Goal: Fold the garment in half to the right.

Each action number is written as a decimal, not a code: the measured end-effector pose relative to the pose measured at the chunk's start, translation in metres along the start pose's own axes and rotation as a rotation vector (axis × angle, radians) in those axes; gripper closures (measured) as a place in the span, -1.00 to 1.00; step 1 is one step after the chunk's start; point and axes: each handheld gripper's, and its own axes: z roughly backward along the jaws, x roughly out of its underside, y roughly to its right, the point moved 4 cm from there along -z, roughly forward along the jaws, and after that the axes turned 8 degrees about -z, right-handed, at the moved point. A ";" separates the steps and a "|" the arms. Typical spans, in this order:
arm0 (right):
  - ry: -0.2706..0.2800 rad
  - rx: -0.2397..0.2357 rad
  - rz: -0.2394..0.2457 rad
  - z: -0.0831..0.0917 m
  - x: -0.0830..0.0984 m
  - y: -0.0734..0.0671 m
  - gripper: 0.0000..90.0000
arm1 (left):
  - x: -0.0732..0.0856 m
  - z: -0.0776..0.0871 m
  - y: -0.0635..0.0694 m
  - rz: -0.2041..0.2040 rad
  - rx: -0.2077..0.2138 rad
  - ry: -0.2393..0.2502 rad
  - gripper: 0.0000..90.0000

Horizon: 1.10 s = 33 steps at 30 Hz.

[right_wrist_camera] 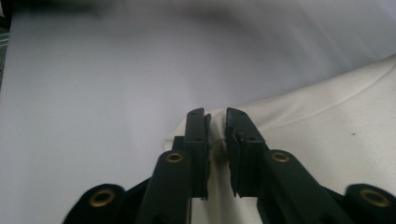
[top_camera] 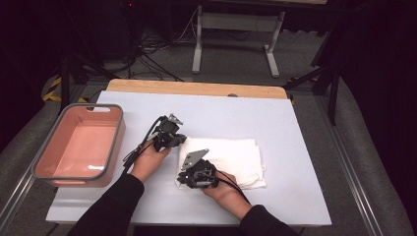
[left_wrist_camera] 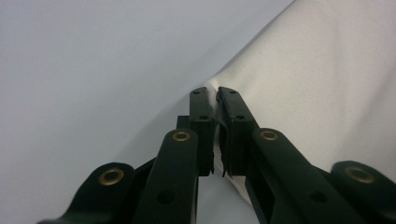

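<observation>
Folded cream-white cloth towel (top_camera: 235,160) lying flat on the pale grey desk (top_camera: 275,123), right of centre. Left hand-held gripper (left_wrist_camera: 214,93) clamped on the towel's far left corner, fabric pinched between its pads. Right hand-held gripper (right_wrist_camera: 215,114) at the towel's near left corner, jaws nearly together with a fold of fabric between them. Empty pink plastic tub with grey rim (top_camera: 78,145) at the desk's left edge, well apart from the towel.

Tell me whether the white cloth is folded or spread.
Folded: the white cloth lies as a compact rectangle with layered edges, both tools at its left edge.
</observation>
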 end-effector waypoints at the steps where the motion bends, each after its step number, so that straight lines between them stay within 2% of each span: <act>1: -0.002 0.004 -0.001 0.000 0.000 0.000 0.82 | 0.000 0.000 0.000 -0.002 -0.002 0.001 0.89; 5: 0.006 0.014 0.000 0.003 -0.003 -0.002 0.86 | 0.000 0.003 0.000 -0.005 0.000 0.007 0.89; 13: 0.059 0.011 0.006 0.012 -0.013 -0.008 0.86 | 0.000 0.016 -0.004 -0.008 -0.015 0.023 0.89; 23: 0.117 -0.010 0.008 0.012 -0.028 -0.016 0.86 | 0.001 0.038 -0.010 -0.014 -0.046 0.038 0.89; 33: 0.167 -0.017 0.011 0.017 -0.039 -0.020 0.86 | -0.002 0.051 -0.013 -0.015 -0.069 0.044 0.89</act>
